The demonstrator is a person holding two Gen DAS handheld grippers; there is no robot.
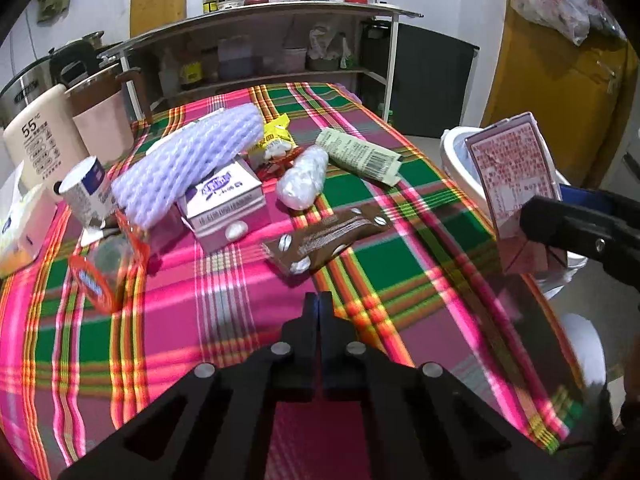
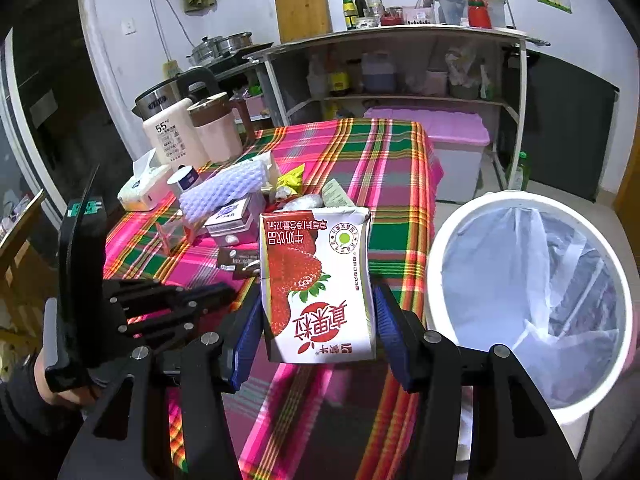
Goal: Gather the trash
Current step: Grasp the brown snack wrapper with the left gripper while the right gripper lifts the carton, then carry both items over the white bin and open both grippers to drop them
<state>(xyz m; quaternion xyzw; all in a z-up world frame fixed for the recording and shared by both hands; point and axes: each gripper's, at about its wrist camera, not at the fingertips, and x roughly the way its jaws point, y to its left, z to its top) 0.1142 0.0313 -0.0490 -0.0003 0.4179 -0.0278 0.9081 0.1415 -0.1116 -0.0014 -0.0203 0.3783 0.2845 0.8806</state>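
My right gripper (image 2: 318, 320) is shut on a strawberry milk carton (image 2: 316, 284), held upside down above the table's right edge, left of the white lined trash bin (image 2: 520, 396). From the left wrist view that carton (image 1: 514, 176) shows at the right with the bin (image 1: 456, 152) behind it. My left gripper (image 1: 319, 304) is shut with nothing between its fingers, hovering over the plaid cloth just short of a brown snack wrapper (image 1: 324, 240). Further back lie a crumpled clear plastic bag (image 1: 302, 180), a green wrapper (image 1: 360, 156), a purple milk box (image 1: 224, 200) and white foam netting (image 1: 188, 160).
A paper cup (image 1: 86, 192), an orange-rimmed clear box (image 1: 108, 268), a tissue pack (image 1: 24, 224) and two kettles (image 1: 68, 132) stand along the table's left side. Yellow wrappers (image 1: 276, 132) lie in the pile. A shelf unit (image 1: 260, 40) stands behind the table.
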